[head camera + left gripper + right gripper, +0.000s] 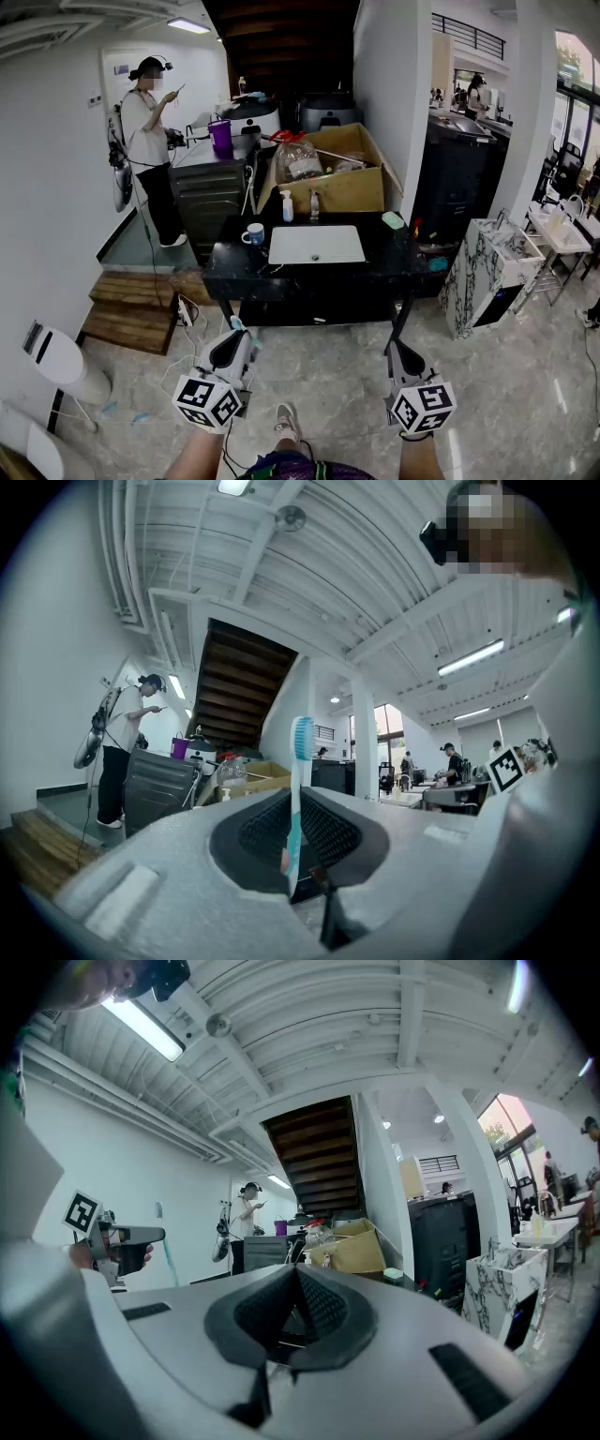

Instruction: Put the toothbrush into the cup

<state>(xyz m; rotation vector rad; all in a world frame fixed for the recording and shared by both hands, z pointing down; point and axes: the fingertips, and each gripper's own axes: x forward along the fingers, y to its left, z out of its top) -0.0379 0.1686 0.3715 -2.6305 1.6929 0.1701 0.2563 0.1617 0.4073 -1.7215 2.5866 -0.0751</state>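
A teal and white toothbrush [298,789] stands upright between the jaws of my left gripper [298,860], which is shut on its handle, bristle head on top. In the head view the left gripper [233,333] is low over the floor, well short of the counter, with the toothbrush [236,323] poking out ahead of it. The blue and white cup [253,234] stands on the black counter [234,272], left of the white sink [316,244]. My right gripper [393,349] is shut and holds nothing; its pads [314,1307] meet.
A spray bottle [287,206] and a small bottle [314,204] stand behind the sink, with a cardboard box [328,173] beyond. A person [150,141] stands at the back left. Wooden steps [131,309] and cables lie to the left, a marble stand [487,272] to the right.
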